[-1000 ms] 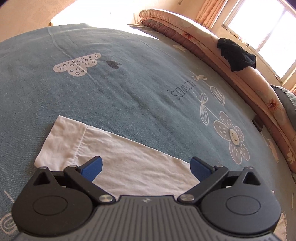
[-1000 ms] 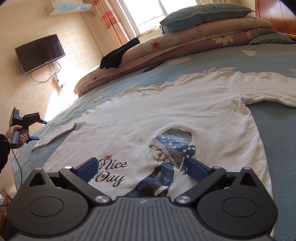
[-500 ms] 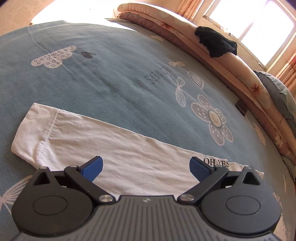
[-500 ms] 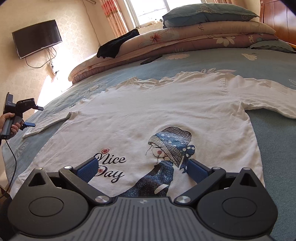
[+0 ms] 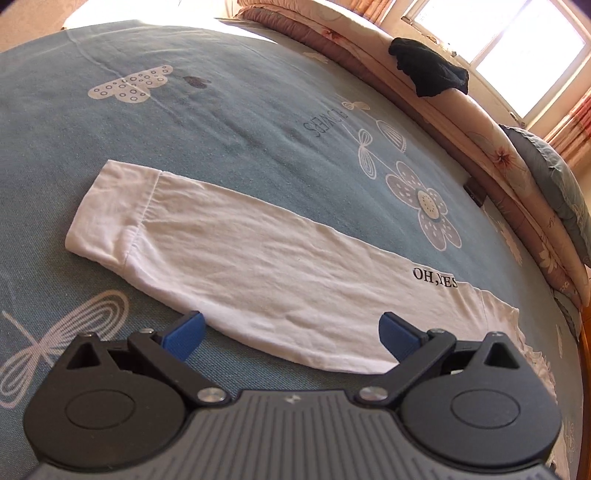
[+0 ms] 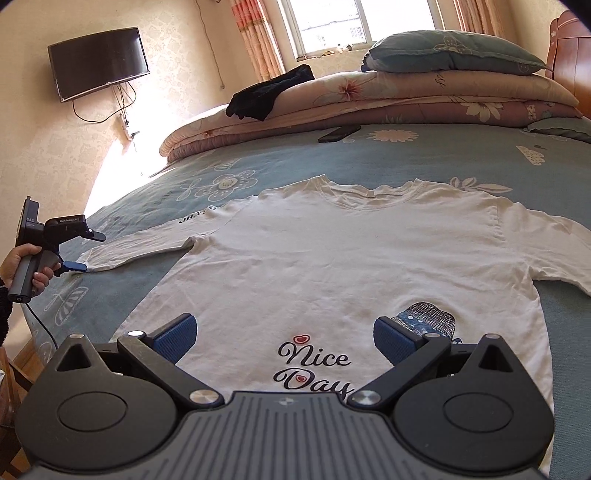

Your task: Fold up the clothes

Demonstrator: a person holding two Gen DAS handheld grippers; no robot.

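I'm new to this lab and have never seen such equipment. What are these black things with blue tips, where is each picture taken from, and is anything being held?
They are two handheld grippers, one in each of a person's hands, each with a fisheye camera looking along its blue-tipped jaws. The left gripper looks at one long sleeve of a white shirt spread flat on a blue bedsheet. The right gripper hovers over the shirt's printed front, and its view also shows the hand holding the left one. Both jaws stand open; nothing is held.

Sunlit window [image 6: 325, 26], wall television [image 6: 98, 62], seemingly papered walls.
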